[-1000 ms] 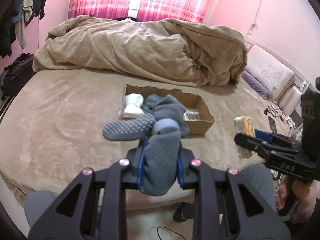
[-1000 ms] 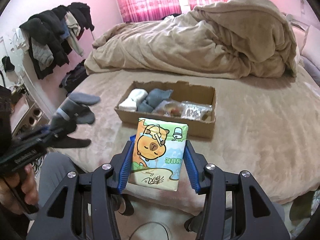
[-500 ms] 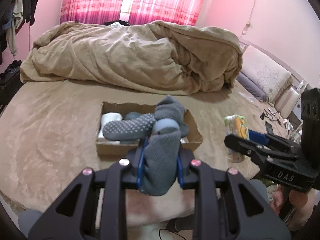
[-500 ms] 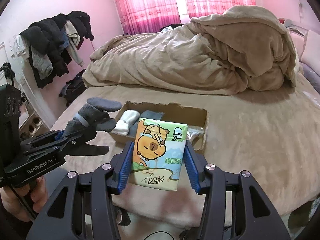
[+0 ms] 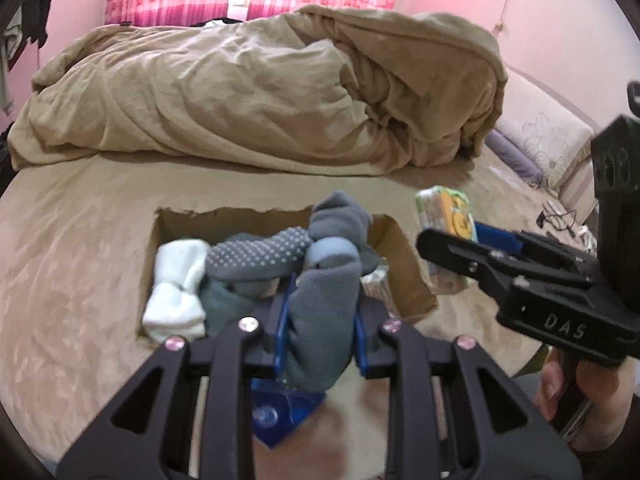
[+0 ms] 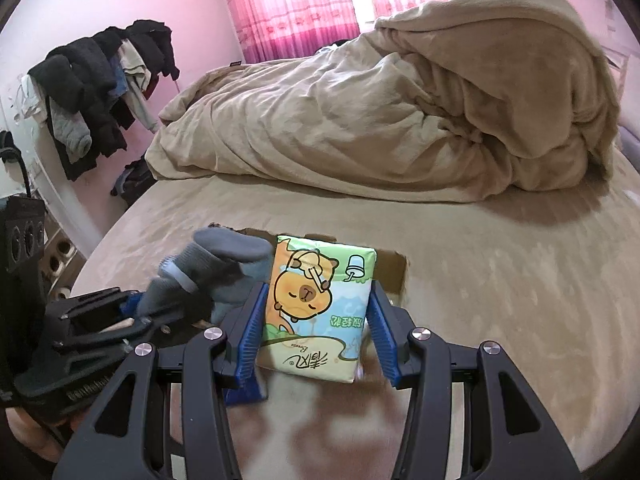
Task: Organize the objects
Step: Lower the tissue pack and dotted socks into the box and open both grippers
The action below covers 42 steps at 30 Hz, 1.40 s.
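Observation:
My left gripper [image 5: 320,320] is shut on a pair of grey socks with grip dots [image 5: 320,288] and holds them over the near edge of a shallow cardboard box [image 5: 404,276] on the bed. White socks [image 5: 176,284] and other grey items lie in the box. My right gripper [image 6: 318,320] is shut on a tissue pack with a cartoon capybara [image 6: 316,304], just in front of the box's right part [image 6: 390,270]. The pack [image 5: 444,216] and the right gripper [image 5: 472,256] also show in the left wrist view, right of the box. The grey socks [image 6: 212,268] show left of the pack.
A heaped beige duvet [image 5: 260,92] lies across the far side of the bed [image 5: 72,240]. Pillows [image 5: 548,148] are at the right. Dark clothes hang on a rack [image 6: 100,88] at the left wall. Pink curtains [image 6: 304,4] cover the window.
Both grippers have moved forward toward the box with their loads. The socks now hang over the box's near edge and the tissue pack is close to its right side.

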{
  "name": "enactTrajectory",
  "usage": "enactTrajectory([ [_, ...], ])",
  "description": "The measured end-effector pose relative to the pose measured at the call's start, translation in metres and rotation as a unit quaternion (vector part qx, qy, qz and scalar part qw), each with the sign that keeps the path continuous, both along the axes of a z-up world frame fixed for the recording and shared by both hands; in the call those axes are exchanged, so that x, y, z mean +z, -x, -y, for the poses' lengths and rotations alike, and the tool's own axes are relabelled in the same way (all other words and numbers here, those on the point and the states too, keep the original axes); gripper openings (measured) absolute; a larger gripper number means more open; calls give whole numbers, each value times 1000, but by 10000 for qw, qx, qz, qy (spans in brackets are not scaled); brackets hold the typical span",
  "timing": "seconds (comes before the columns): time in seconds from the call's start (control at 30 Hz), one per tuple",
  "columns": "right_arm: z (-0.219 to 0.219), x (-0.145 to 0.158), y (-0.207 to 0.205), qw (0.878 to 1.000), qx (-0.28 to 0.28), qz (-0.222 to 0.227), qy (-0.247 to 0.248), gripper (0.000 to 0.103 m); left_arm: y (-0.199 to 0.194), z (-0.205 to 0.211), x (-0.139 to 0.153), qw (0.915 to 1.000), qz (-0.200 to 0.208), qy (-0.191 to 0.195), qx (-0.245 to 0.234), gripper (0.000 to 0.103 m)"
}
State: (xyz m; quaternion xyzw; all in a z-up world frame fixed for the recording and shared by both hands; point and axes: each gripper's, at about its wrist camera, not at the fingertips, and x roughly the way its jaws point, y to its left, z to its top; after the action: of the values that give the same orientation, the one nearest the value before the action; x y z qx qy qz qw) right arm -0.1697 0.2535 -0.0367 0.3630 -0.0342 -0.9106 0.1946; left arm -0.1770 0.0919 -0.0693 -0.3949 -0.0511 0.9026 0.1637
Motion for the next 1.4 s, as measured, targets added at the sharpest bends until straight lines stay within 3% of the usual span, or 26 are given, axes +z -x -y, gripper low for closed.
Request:
enactTrajectory([
  [0.3,-3,-40,53,9994,0,336,108,52,41,-7,-37,9996,268,-13,-5,26],
  [0.6,-11,-70,68,9977,79,623,252,54,52,-20,-60,9989,461,-31,-54,26],
  [0.67,-12,-66,66,9983,84,556,176,65,52,-25,-61,9989,469,8,-76,26],
  [0.77,-15,-61,62,9986,132,494,148,69,53,-28,-61,9987,505,-12,-117,30],
  [0.97,-27,-47,56,9992,-120,371,112,75,45,-33,-52,9982,565,78,-188,39],
  [1.1,-35,-33,44,9991,-307,287,87,75,29,-31,-40,9988,427,31,-227,63],
  [1.4,-34,5,-5,9987,-494,121,-64,75,-28,-12,17,9994,-147,38,-321,68],
])
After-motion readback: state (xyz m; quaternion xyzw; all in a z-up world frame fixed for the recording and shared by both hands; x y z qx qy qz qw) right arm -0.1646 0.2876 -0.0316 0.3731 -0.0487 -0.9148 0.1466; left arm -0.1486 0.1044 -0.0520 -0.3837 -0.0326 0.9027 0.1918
